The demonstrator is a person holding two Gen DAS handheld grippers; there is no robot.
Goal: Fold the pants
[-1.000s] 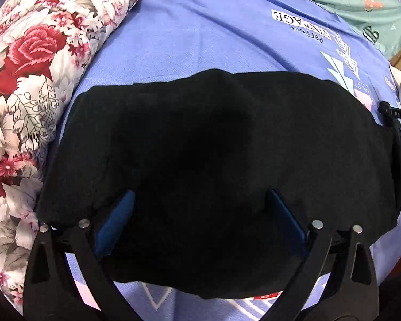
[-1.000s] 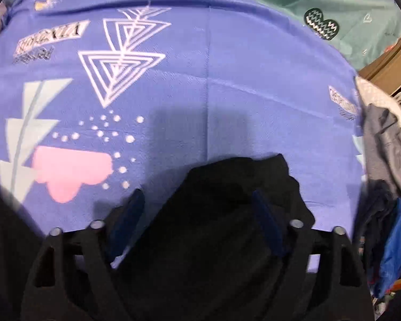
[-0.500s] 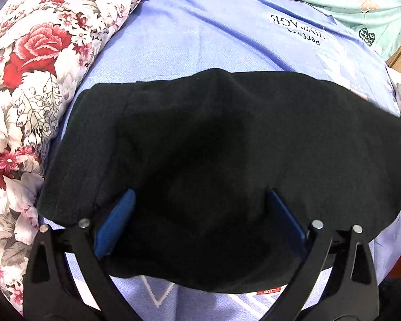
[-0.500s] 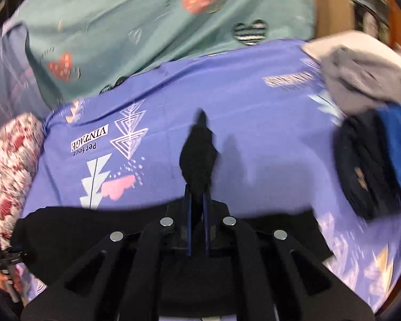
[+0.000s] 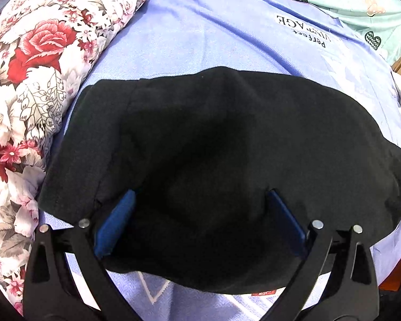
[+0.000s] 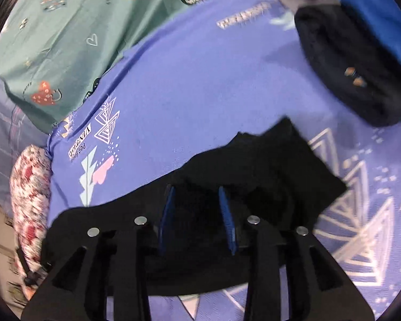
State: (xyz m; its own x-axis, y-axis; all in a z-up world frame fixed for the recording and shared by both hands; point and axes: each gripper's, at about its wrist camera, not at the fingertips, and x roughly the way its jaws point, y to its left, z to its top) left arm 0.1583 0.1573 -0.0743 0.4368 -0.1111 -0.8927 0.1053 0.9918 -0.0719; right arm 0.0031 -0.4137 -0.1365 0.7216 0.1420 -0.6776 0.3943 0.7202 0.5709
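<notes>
The left tongs [image 5: 200, 224] stand wide over the near edge of the black pants [image 5: 227, 144], which lie spread on the blue bedsheet [image 5: 200, 32]. The right tongs [image 6: 197, 211], narrow and just reopening, hover over the pants' corner with nothing gripped. Beyond lie a floral pillow [image 5: 32, 53] and piled clothes [image 6: 355, 53].

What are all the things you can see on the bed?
black pants: one, black, spread flat on the sheet
sheet: one, blue-purple with printed shapes, under the pants
floral quilt: one, red and white, left of the pants
green cloth: one, teal with hearts, beyond the sheet
clothes pile: one, dark, blue and grey, far right
left gripper: one, black with blue pads, open over the pants
right gripper: one, same colours, jaws just opening above the pants
</notes>
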